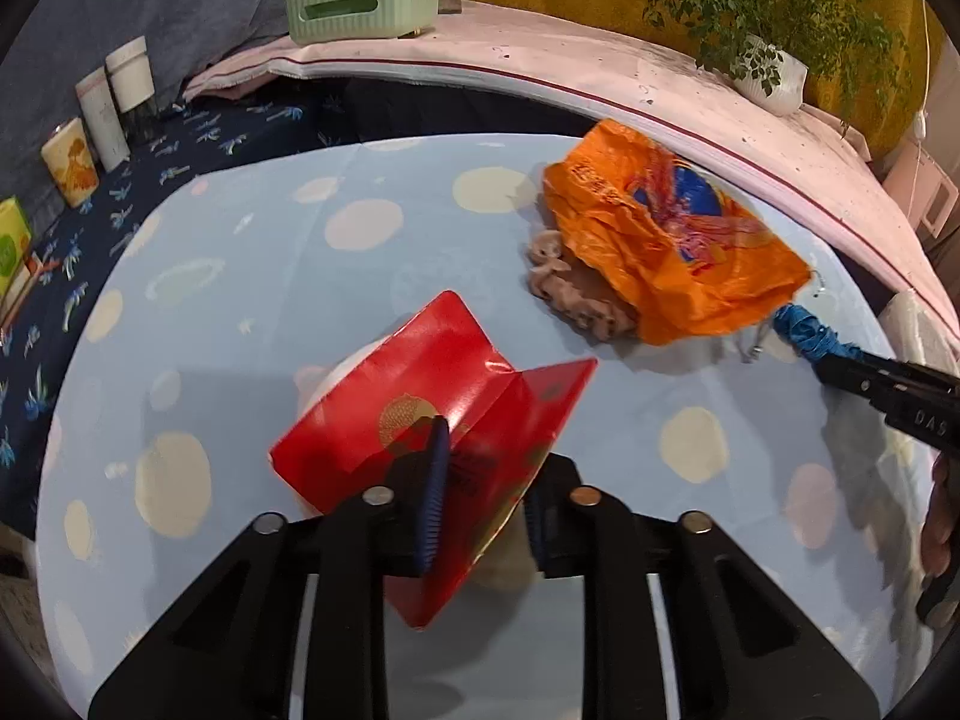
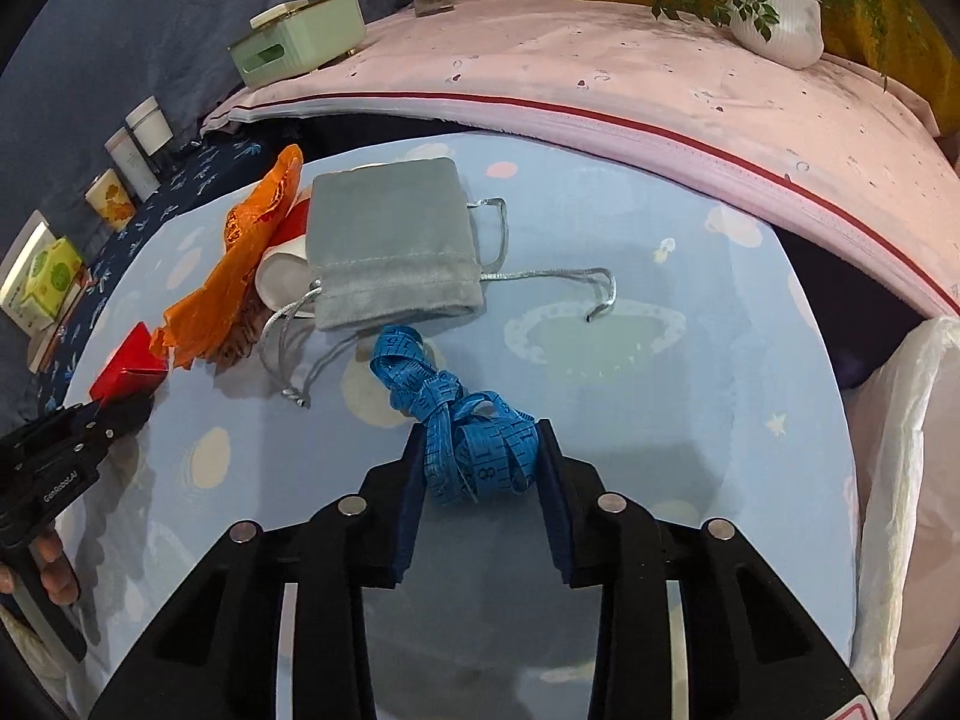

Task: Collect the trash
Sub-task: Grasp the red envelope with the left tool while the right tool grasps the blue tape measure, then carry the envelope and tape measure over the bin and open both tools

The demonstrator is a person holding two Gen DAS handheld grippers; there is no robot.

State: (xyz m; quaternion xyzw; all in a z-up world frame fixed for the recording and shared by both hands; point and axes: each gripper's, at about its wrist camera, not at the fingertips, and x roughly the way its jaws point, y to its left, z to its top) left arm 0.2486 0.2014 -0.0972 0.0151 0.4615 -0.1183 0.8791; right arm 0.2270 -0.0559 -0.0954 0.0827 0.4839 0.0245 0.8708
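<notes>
I note a glossy red folded card packet [image 1: 432, 420], creased and tilted, lower centre of the left view. A tangled blue measuring tape [image 2: 474, 438] lies centre, a crumpled orange plastic bag [image 2: 240, 276] upper left.

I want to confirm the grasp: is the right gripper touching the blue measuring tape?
Touching. In the right wrist view both pads of the right gripper press the bunched blue measuring tape from either side, with no gap visible.
</notes>
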